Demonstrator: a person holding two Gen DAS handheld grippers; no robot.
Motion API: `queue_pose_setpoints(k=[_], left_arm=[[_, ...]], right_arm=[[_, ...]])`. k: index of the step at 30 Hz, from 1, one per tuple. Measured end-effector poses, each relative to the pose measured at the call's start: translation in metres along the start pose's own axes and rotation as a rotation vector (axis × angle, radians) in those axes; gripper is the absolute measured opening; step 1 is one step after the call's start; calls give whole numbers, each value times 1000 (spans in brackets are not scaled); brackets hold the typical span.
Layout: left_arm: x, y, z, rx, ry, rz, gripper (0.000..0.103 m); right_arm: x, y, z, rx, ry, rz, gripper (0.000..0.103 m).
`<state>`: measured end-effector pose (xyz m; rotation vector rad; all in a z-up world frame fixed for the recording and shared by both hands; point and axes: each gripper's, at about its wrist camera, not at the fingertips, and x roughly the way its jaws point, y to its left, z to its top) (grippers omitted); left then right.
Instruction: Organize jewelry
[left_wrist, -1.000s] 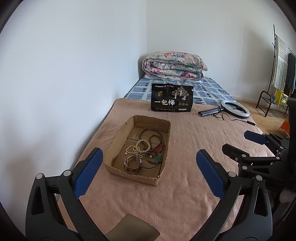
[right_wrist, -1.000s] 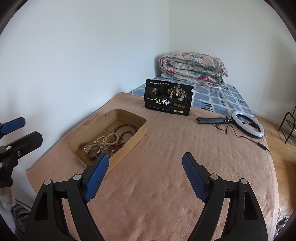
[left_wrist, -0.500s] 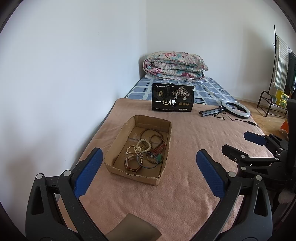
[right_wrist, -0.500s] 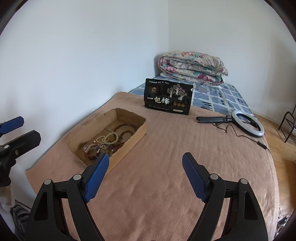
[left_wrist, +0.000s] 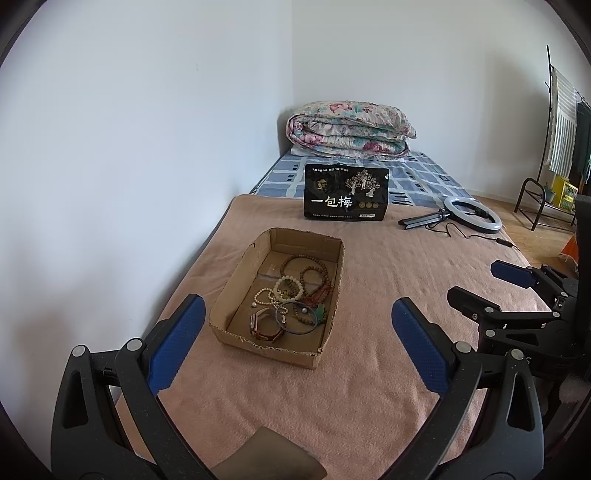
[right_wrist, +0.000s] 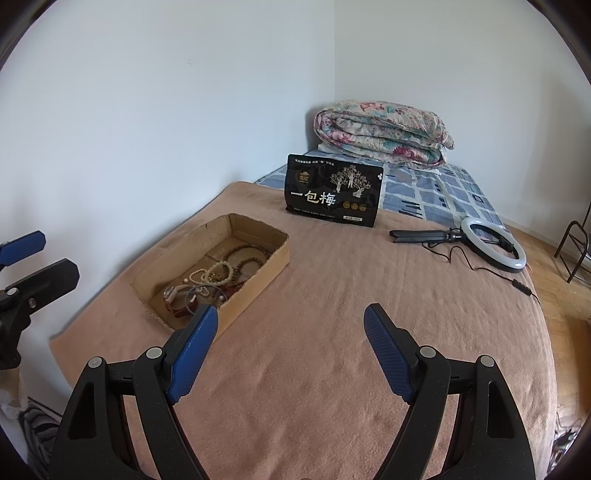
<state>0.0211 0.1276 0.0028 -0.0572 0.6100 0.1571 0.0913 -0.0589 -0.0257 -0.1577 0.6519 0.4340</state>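
An open cardboard tray (left_wrist: 242, 291) (right_wrist: 255, 280) lies on the pink blanket, holding several bead bracelets (left_wrist: 291, 286) (right_wrist: 221, 271), a blue bangle (left_wrist: 295, 322) and a brown strap watch (left_wrist: 263, 326) (right_wrist: 173, 301). My left gripper (left_wrist: 297, 325) hovers open over the tray's near end, with nothing between its blue pads. My right gripper (right_wrist: 290, 330) is open too, above bare blanket just right of the tray; it also shows at the right edge of the left wrist view (left_wrist: 476, 284). The left gripper's fingers (right_wrist: 33, 258) show at the left edge of the right wrist view.
A black snack bag (left_wrist: 346, 196) (right_wrist: 334, 195) stands behind the tray. A ring light on a small tripod (left_wrist: 472, 218) (right_wrist: 493, 248) lies at the right with its cable. A folded floral quilt (left_wrist: 351, 129) sits at the far end. The wall runs along the left.
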Motion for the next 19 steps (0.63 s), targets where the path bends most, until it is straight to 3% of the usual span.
queue_pose_setpoints(k=[19], left_arm=[[-1,3,0,11,-6,4,102]], right_arm=[[0,-7,-3,6,9,-7,81]])
